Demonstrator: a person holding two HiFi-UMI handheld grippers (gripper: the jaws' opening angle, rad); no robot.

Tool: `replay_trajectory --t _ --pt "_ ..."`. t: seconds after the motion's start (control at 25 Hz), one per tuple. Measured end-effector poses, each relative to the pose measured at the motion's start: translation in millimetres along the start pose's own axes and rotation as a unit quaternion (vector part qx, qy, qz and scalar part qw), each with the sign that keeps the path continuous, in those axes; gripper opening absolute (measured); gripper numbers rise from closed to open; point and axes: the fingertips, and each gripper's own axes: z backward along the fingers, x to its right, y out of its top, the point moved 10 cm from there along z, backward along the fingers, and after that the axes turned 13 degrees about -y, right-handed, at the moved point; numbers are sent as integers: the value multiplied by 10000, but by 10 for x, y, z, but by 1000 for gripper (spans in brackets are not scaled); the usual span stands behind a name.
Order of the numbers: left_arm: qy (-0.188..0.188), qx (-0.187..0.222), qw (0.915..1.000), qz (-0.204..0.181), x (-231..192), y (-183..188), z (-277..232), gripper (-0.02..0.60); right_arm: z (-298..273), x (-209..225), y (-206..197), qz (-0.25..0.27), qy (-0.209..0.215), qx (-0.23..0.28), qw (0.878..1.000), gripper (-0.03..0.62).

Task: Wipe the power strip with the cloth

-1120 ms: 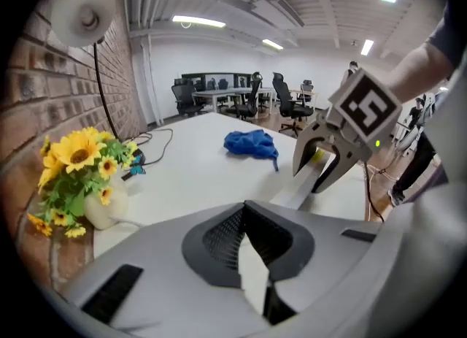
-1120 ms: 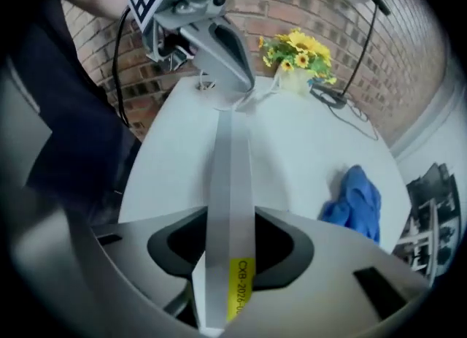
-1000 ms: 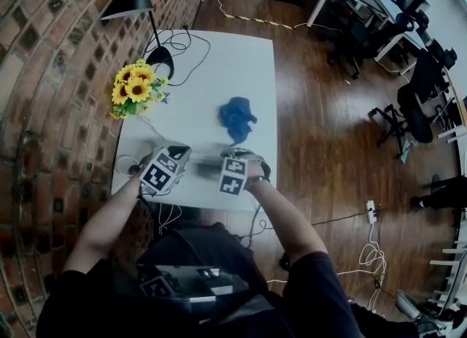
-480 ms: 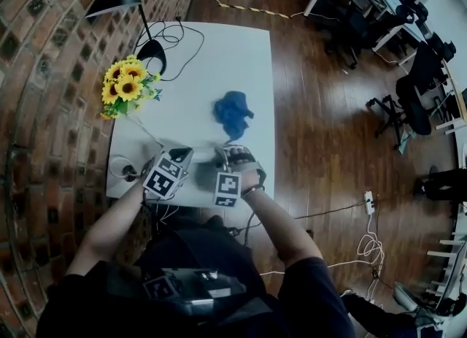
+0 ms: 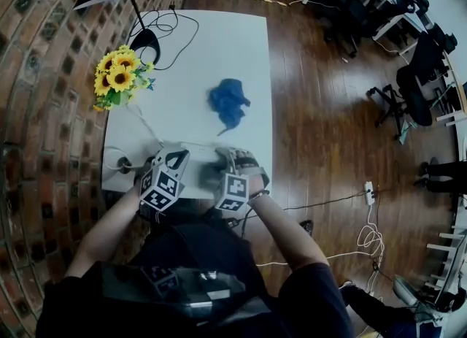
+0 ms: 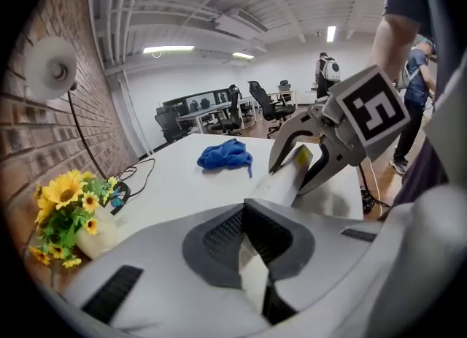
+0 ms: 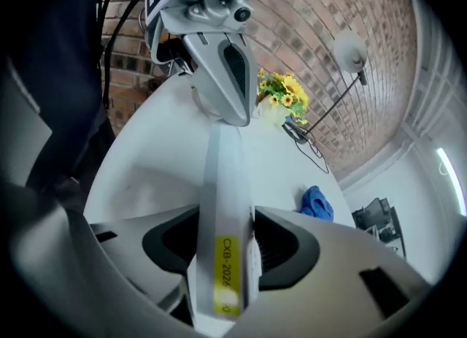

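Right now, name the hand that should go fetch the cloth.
Right, likely. The right claw has just been opening around the power strip, and the cloth lies ahead of it. The left claw is clamped on the strip and can hold it.

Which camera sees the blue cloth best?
The head view: the blue cloth lies whole and unblocked on the white table. The left gripper view shows it side-on; the right gripper view only a small blue bit.
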Motion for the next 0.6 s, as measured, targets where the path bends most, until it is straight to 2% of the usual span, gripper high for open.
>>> replay_trajectory --t 0.16,0.24,0.32,0.44,0.52,0.6 --pt "47 -319 9985 -451 154 -140 -23 21 280 -32 -198 -473 622 276 9966 255" --pt "107 -401 9983 -417 209 -254 -51 21 425 17 -329 -944 860 266 9915 265" --pt "207 -326 9991 -172 220 -302 -62 23 556 124 -368 -1666 841 184 9823 264" --pt "325 -232 9986 360 199 -274 -71 23 649 177 -297 -2742 710 59 9590 264" --pt "500 -122 9963 690 220 -259 -75 23 635 74 -252 -2913 714 -132 9539 264" --pt "650 40 9919 1087 235 -254 -59 25 570 -51 -231 -2504 540 -279 9662 260"
